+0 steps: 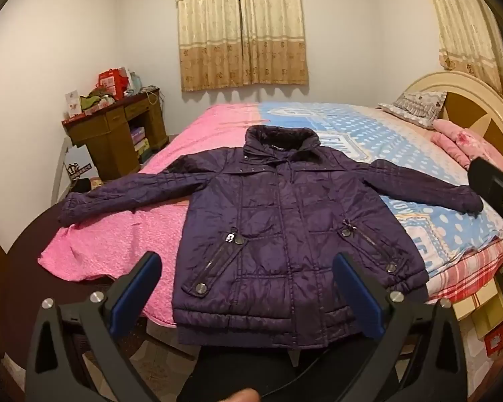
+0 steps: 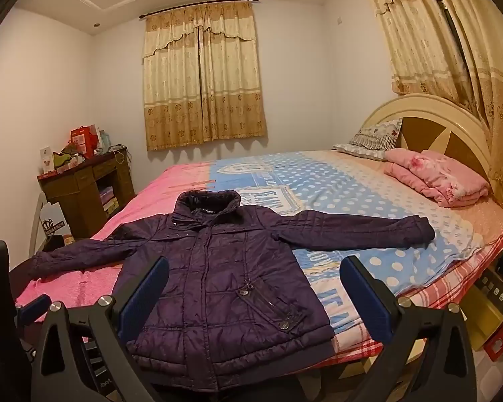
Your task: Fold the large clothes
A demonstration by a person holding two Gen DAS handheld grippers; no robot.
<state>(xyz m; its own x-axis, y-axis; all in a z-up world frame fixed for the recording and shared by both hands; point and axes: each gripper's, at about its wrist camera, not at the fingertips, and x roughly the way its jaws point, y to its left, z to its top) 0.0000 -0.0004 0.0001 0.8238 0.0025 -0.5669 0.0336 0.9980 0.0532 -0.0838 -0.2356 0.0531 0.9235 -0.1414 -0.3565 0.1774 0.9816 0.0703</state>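
A dark purple quilted jacket lies flat and front-up on the near part of the bed, collar toward the far side and hem at the near edge. Both sleeves are spread outward: the left sleeve rests on the pink bedspread, and the right sleeve rests on the blue dotted sheet. The front is closed, with two slanted zip pockets visible on the lower body.

The left gripper is held above the jacket's hem, its blue-padded fingers spread wide apart with nothing between them and no contact with the cloth. The right gripper is likewise spread wide and empty, hovering over the lower right part of the jacket; its fingers are clear of the fabric. Part of the right gripper's body shows at the right edge of the left wrist view.

At the far right of the bed, a patterned pillow and a folded pink blanket sit against the rounded headboard. A brown wooden desk loaded with red boxes and clutter stands at the far left against the wall. Beige patterned curtains hang closed on the far wall.
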